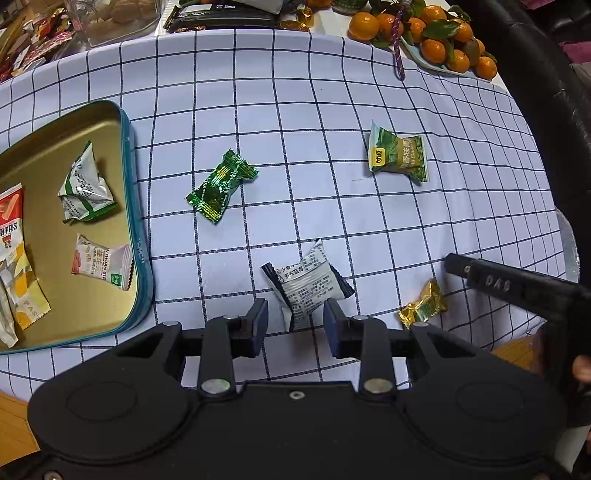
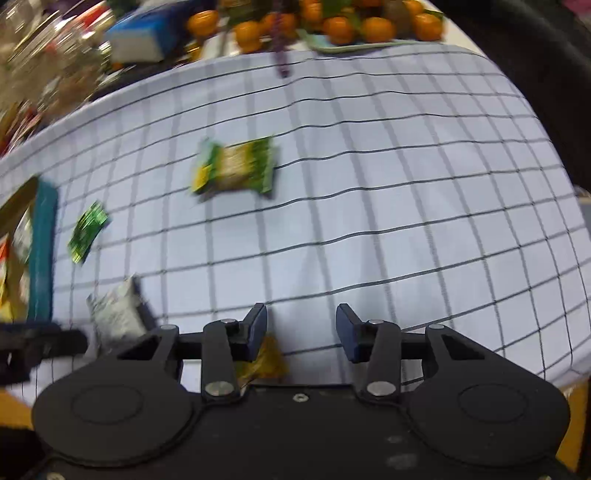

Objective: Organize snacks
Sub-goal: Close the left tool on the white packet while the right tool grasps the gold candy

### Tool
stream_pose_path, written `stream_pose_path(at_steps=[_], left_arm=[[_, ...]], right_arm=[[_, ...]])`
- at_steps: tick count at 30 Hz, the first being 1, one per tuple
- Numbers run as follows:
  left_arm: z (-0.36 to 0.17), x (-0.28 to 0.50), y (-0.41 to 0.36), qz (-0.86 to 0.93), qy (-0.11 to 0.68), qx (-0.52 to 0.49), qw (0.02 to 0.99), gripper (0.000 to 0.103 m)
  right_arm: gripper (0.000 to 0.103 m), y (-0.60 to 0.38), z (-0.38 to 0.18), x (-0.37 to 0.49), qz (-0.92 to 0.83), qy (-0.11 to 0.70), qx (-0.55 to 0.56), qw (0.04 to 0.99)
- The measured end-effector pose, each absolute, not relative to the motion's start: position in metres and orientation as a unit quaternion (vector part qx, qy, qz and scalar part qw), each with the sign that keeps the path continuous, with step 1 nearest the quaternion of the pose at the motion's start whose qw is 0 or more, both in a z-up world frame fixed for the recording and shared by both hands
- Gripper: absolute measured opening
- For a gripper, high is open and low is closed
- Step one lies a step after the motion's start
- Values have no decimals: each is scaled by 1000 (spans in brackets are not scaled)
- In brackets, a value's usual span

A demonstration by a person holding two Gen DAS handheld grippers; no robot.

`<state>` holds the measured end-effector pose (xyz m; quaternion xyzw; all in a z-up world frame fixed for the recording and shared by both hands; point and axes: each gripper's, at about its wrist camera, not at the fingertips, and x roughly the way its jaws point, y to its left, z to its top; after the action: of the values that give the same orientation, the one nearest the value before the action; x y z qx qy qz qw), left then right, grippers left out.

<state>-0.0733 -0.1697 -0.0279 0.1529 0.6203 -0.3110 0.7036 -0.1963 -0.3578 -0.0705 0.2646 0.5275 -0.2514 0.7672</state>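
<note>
My left gripper [image 1: 295, 325] is open, its jaws on either side of the near end of a white-and-black snack packet [image 1: 308, 282] on the checked cloth. A dark green foil candy [image 1: 220, 184], a green-and-yellow packet [image 1: 399, 154] and a gold foil candy [image 1: 424, 304] lie loose on the cloth. A teal tin [image 1: 136, 236] at left holds several snacks. My right gripper [image 2: 301, 332] is open and empty above the cloth; the gold candy [image 2: 267, 360] lies under its left finger. The right wrist view is blurred and shows the green-and-yellow packet [image 2: 236, 170], green candy [image 2: 88, 230], white packet [image 2: 116, 314] and tin [image 2: 42, 254].
A plate of oranges [image 1: 436, 33] stands at the back right, with a purple cord [image 1: 398, 44] over the cloth. Jars, boxes and wrappers crowd the back left [image 1: 55, 33]. A black chair [image 1: 546, 74] stands at the right edge. The right gripper's finger shows in the left wrist view [image 1: 509, 284].
</note>
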Motion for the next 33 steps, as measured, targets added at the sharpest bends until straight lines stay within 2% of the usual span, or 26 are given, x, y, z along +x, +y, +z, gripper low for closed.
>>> stream_pose_path(at_steps=[1,7,12,16,18,22,25,33], left_arm=[[-28,-74,-170,-311,620,153,703,41],[-28,-72,-167,-307,620,152,706,41],[-31,-68,-164,-300,626,147,705,41],[-31,-68,-164,-300,629,142,704,41],[-31,-68,-165,-300,629,141,703,41],[-32,-69,-167,-301,629,144,702,41],[-33,-69,-167,-301,630,144,701,41],[-26,-66,-161,-301,629,131,704,41]], right_arm=[[40,-361,-70,-199,-258,523,278,764],[40,-354,-51,-209,-169,517,350,763],[40,-329,-56,-201,-85,565,356,739],[40,-319,-71,-197,-106,591,332,728],[38,-321,-72,-194,-127,584,329,731],[26,-329,-66,-186,-165,545,328,754],[21,-339,-64,-182,-193,520,324,767],[24,-355,-57,-191,-192,503,332,775]])
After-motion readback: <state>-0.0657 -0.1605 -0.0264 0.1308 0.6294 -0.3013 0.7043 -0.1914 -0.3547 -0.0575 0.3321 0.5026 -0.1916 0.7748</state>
